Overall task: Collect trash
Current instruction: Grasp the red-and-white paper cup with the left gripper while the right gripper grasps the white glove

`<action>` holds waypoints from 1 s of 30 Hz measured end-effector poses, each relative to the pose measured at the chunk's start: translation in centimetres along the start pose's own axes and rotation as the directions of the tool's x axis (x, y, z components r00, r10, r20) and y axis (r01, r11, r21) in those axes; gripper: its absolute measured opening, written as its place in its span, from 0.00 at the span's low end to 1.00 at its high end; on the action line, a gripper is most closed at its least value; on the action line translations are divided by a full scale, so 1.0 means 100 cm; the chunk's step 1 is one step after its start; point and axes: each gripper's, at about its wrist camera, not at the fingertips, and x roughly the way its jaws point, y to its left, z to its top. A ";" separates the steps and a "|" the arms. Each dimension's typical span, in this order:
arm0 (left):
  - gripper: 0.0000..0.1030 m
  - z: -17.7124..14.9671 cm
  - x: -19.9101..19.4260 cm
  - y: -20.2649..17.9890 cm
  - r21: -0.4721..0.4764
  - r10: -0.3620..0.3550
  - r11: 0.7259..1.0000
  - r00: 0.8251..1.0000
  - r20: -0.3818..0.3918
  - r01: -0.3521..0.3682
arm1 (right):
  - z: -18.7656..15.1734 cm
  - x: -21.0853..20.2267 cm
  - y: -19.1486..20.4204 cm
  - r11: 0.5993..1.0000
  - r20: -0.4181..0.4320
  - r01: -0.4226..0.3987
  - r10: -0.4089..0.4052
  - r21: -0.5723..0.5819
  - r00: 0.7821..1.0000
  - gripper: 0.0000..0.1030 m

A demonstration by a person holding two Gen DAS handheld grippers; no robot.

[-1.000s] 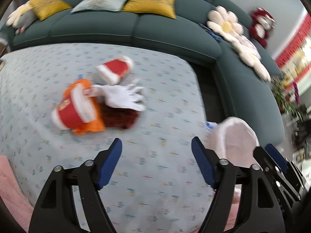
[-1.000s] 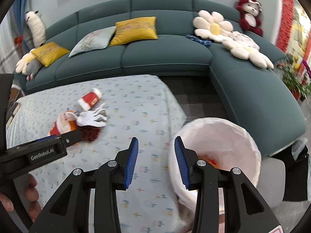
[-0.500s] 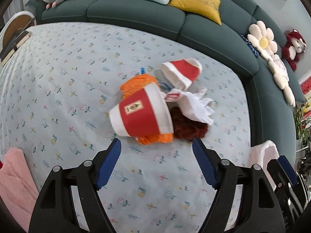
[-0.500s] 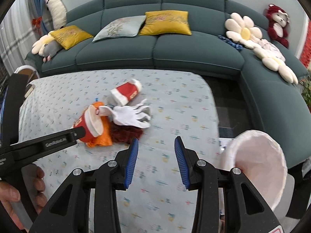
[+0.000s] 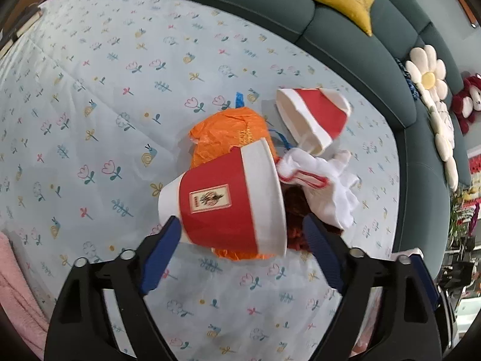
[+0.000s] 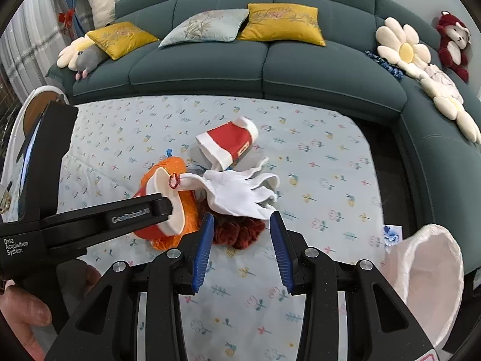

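A pile of trash lies on the flowered cloth. A red and white paper cup [image 5: 228,207] lies on its side on an orange plastic bag [image 5: 228,135]. A second red and white cup [image 5: 315,117] lies behind it. A white glove [image 5: 324,186] drapes over dark red fuzzy stuff [image 6: 237,231]. My left gripper [image 5: 242,231] is open, its fingertips on either side of the near cup's lower edge. My right gripper [image 6: 242,225] is open just in front of the dark red stuff and the glove [image 6: 240,192]. The bin with a white liner [image 6: 427,270] stands at the right.
A dark green corner sofa [image 6: 270,69] with yellow and grey cushions, flower pillows and a red plush bear runs behind and to the right. A pink cloth [image 5: 15,294] lies at the left edge. A dark gap [image 6: 399,162] separates the cloth-covered surface from the sofa.
Both grippers have moved in toward the trash pile. The left one now straddles the near cup. The bin has slid to the right edge of the right wrist view.
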 end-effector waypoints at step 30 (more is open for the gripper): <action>0.35 0.008 -0.010 0.061 -0.015 -0.031 0.999 0.999 0.042 0.031 | 0.016 0.070 0.024 0.998 -0.106 -0.047 0.052 0.047 0.993 0.04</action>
